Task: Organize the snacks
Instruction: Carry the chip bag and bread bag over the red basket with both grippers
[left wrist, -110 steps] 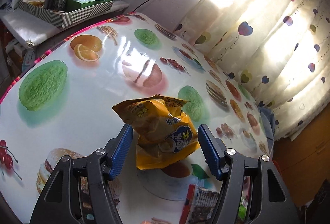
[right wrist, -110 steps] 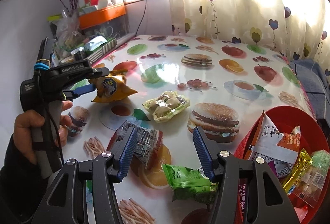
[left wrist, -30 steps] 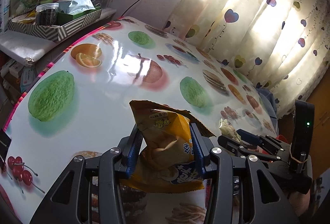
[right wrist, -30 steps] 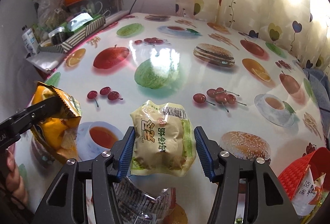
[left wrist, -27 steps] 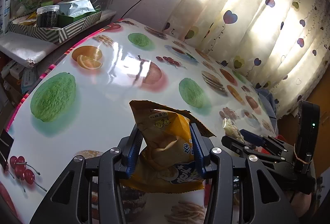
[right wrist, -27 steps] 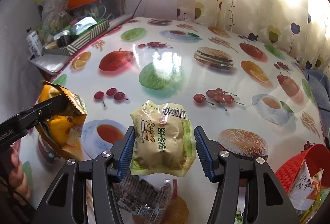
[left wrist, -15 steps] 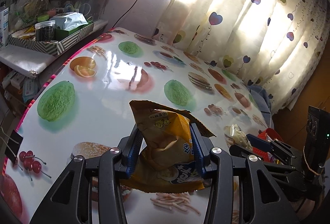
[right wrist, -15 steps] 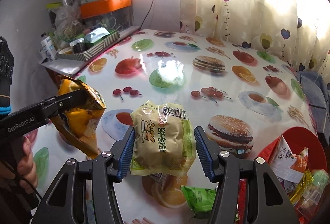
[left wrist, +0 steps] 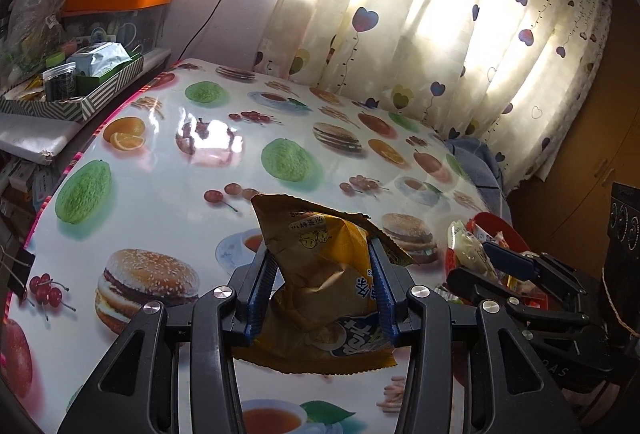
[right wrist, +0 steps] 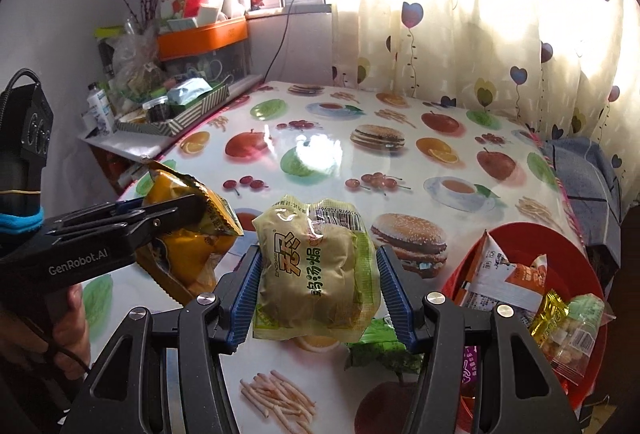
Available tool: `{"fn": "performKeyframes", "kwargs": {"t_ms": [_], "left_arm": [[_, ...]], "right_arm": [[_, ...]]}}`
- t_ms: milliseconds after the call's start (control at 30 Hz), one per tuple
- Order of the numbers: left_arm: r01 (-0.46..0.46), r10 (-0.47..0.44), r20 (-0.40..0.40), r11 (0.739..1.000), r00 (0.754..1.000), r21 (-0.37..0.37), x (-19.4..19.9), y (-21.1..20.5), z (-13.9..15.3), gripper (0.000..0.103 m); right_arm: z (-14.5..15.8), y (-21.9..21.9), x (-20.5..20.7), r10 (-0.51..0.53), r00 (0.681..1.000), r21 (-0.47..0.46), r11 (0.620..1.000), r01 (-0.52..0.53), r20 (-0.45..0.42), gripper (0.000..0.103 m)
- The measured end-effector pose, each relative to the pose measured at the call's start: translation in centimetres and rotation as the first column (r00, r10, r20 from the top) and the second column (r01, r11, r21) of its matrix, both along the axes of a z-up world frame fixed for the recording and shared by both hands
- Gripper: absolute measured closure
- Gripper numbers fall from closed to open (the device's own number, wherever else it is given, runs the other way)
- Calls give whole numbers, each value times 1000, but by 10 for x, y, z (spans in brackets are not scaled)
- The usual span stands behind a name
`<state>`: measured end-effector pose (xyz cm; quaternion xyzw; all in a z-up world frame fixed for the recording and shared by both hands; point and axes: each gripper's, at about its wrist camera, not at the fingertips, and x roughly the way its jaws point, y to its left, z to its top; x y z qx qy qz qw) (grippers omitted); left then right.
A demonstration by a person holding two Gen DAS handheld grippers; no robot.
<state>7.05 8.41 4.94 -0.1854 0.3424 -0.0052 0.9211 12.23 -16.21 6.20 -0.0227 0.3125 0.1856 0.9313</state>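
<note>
Left wrist view: the left gripper (left wrist: 322, 290) clamps a yellow snack bag (left wrist: 324, 274) at lower centre; its print is unreadable.

Right wrist view: the right gripper (right wrist: 318, 288) pinches a green packet (right wrist: 316, 268) at centre; "GenRobot.AI" lower left, red basket (right wrist: 592, 266) lower right.

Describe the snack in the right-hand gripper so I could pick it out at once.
Start at the table with the fruit-and-burger cloth, then look just above its near edge, left of the red bowl. The right gripper holds a pale green packet there, off the table. Unlike the orange bag beside it, it is puffy, pale green, with a barcode at the top.
</note>
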Motion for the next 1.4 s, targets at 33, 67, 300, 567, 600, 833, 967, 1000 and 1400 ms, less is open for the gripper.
{"fn": "performKeyframes", "kwargs": {"t_ms": [33, 67, 300, 567, 600, 833, 967, 1000, 1400], "left_arm": [[5, -5, 0, 1000, 1000, 2, 0, -3, 1, 57], [13, -13, -1, 1000, 1000, 4, 1, -6, 2, 57], [57, -57, 14, 998, 998, 23, 3, -26, 12, 57], [110, -110, 15, 993, 994, 31, 7, -49, 16, 57], [117, -118, 15, 993, 993, 32, 8, -52, 16, 57], [177, -177, 16, 984, 984, 34, 16, -76, 18, 57], [211, -212, 17, 977, 977, 29, 21, -89, 19, 57], [219, -220, 17, 975, 975, 26, 23, -92, 19, 57], [299, -299, 21, 954, 954, 25, 42, -126, 20, 57]], "right_arm": [[0, -3, -2, -6, 1000, 4, 1000, 6, 3, 48], [0, -5, -4, -10, 1000, 7, 1000, 10, 3, 48], [-1, -21, -16, -37, 999, 23, 999, 37, 5, 47], [-5, -40, -23, -71, 997, 39, 997, 71, -2, 47], [-5, -43, -24, -77, 997, 41, 996, 77, -3, 47], [-7, -66, -29, -127, 992, 49, 991, 128, -10, 47], [-10, -79, -31, -153, 988, 55, 987, 154, -16, 47], [-11, -82, -32, -160, 987, 56, 985, 161, -17, 47], [-17, -125, -35, -256, 966, 60, 964, 258, -35, 47]]}}
